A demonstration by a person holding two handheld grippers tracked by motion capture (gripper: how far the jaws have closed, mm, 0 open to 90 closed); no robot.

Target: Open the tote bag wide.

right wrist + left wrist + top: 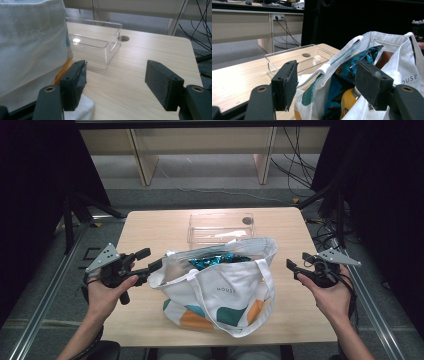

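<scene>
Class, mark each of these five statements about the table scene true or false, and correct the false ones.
1. The white canvas tote bag stands open on the light wooden table. True.
2. The clear plastic box lies between the bag and the person. False: it sits on the far side of the bag.
3. The left gripper has its jaws apart at the bag's open rim. True.
4. The right gripper is clamped on a bag handle. False: its jaws stand open over bare table, beside the bag.
5. A crinkled teal foil packet shows inside the bag. True.
</scene>
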